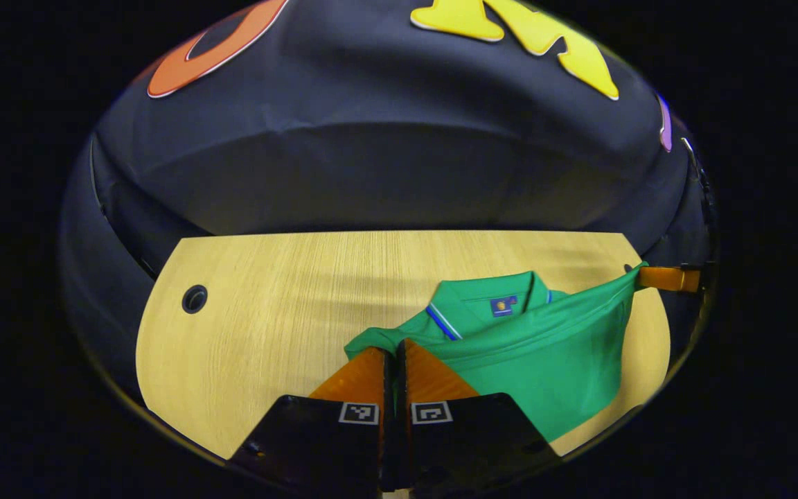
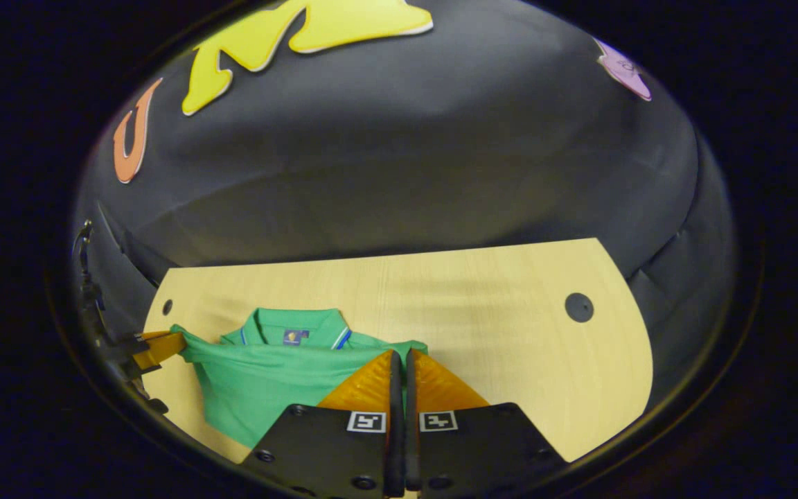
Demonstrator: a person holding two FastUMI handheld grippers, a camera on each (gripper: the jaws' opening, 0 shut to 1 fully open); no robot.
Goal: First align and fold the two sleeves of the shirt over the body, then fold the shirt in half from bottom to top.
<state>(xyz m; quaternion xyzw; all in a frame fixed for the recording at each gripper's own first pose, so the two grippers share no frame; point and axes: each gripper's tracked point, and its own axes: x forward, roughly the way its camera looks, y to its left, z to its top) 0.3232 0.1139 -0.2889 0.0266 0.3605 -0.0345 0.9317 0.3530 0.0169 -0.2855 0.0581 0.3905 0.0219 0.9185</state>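
green polo shirt (image 1: 544, 346) sits on the light wood table (image 1: 267, 312), and both grippers have a piece of it pinched. in the left gripper view the left gripper (image 1: 395, 353) has its fingers pressed together on the shirt's near left corner, right by the shoulder, with barely a slit between them. further off in that same view, the right gripper (image 1: 648, 277) is clamped on the opposite corner, pulling the fabric into a taut point up off the tabletop, so the cloth runs stretched between the two. the collar (image 1: 489, 294) with its blue and white trim lies past that stretched edge, toward the booth wall, and the rest of the shirt hangs down from the edge toward the near side of the table. room-wise: from the shirt out to the table's far edge there's a wide strip of bare wood, and in the left gripper view a big open patch runs left of the shirt out to a round cable hole (image 1: 194, 299). in the right gripper view the open patch is right of the shirt, with another hole (image 2: 578, 307) near that end. no containers on the table, just the shirt.
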